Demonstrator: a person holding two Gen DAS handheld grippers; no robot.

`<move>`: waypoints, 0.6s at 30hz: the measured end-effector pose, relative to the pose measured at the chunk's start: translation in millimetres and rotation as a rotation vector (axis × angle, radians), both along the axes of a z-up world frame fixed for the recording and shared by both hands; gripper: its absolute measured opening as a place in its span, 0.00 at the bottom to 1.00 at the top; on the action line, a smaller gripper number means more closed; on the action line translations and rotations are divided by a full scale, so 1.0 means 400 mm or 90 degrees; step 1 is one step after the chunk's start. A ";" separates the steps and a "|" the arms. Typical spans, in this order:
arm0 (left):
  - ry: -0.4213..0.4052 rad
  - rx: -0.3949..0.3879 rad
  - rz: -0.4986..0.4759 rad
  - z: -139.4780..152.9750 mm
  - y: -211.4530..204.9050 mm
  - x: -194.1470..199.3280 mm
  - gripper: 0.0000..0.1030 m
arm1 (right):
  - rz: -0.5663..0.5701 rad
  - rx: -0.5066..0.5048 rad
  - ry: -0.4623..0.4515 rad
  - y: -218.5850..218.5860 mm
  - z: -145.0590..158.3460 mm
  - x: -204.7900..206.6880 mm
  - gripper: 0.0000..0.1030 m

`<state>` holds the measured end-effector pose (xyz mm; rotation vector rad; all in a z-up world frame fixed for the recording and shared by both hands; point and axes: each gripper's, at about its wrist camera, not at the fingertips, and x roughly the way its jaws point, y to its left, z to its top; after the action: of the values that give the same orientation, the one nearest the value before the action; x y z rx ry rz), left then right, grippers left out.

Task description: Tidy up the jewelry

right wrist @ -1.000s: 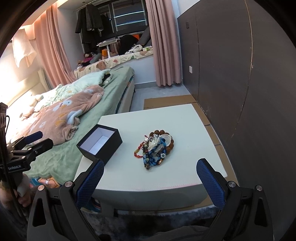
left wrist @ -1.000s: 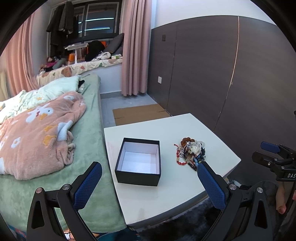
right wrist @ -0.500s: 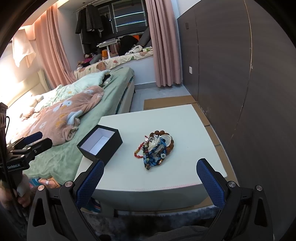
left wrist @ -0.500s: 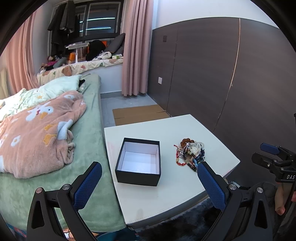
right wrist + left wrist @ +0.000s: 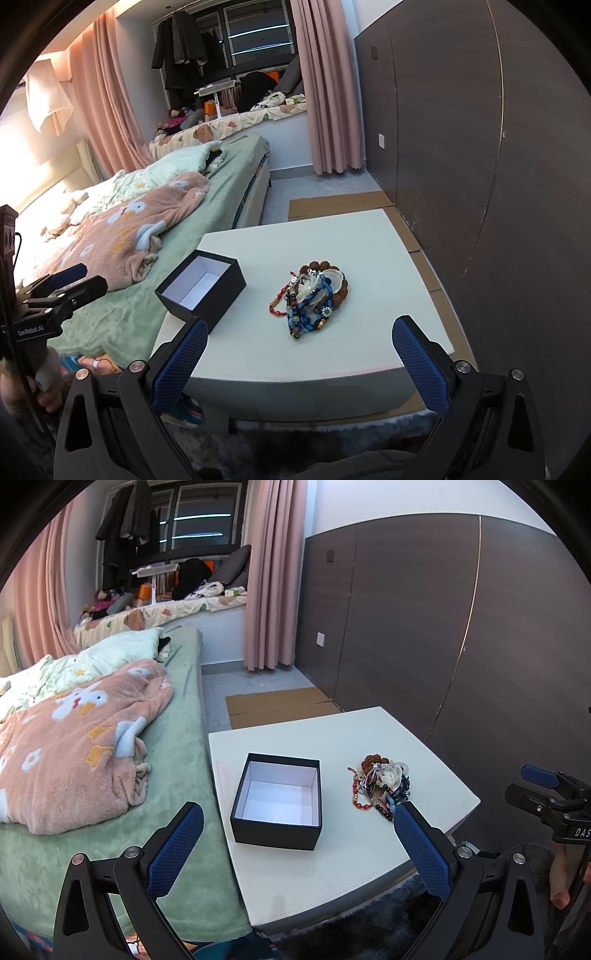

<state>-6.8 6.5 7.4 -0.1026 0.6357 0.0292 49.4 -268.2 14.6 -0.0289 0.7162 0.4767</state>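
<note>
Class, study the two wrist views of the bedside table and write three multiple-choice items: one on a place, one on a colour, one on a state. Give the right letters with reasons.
1. Where does the pile of bracelets lie?
A. inside the box
B. on the white table, apart from the box
C. on the bed

2. What colour is the outside of the box?
A. black
B. pink
C. green

3. What is the state of the box?
A. shut with a lid
B. open and full of beads
C. open and empty

Answers:
1 B: bare tabletop shows between the pile and the box in both views.
2 A: its outer walls are black, only the lining is white.
3 C: no lid is on it and the white floor inside is bare.

The left tool and right tool are both open, holding nothing.
</note>
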 end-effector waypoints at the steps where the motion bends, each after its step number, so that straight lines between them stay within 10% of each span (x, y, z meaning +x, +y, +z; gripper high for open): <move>1: 0.000 0.000 0.000 0.001 -0.001 0.000 1.00 | 0.000 0.000 0.000 0.001 0.000 -0.001 0.98; 18: -0.003 -0.019 -0.027 0.004 0.015 0.004 1.00 | 0.010 0.068 0.039 -0.056 0.015 0.036 0.98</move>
<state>-5.0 12.3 9.0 -0.1172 0.6336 -0.0214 63.6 -290.5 20.4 0.0808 0.7503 0.5326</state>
